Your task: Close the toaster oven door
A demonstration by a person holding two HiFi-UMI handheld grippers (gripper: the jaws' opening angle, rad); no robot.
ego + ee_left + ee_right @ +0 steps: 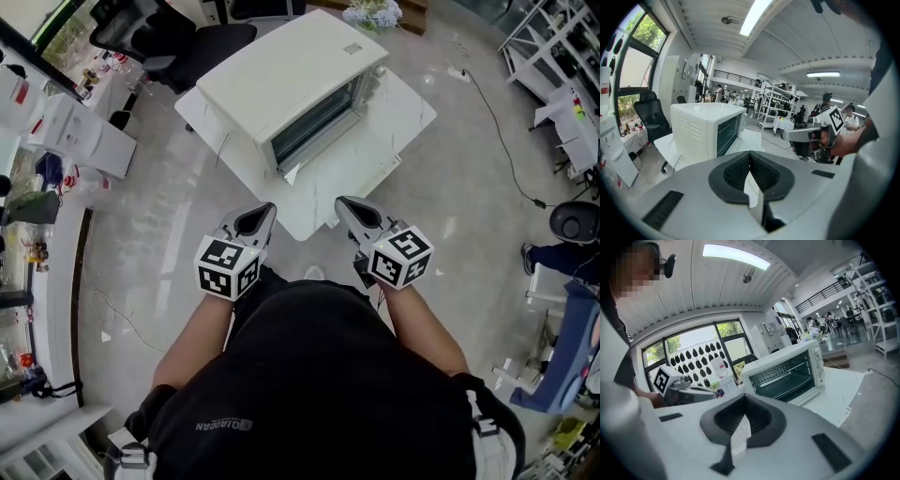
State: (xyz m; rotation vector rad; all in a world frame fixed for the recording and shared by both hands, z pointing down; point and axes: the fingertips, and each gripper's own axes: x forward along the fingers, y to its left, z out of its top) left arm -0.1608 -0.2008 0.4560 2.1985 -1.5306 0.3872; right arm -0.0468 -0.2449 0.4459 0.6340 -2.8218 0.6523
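Two sets of fingers are clenched shut on nothing: the left gripper (pixel 268 208) and right gripper (pixel 343 202) hang side by side near the white desk (pixel 380 155). On it stands the toaster oven (pixel 291 75), its door (pixel 809 397) dropped open.

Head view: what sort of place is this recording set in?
Most likely an open lab or workshop hall, not a kitchen: the toaster oven sits on a white table on a polished floor, with metal shelving racks and an office chair nearby.

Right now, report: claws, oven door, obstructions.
Claws shut, empty: left claw, right claw. Target: toaster oven door open, folded down. Nothing in the way.
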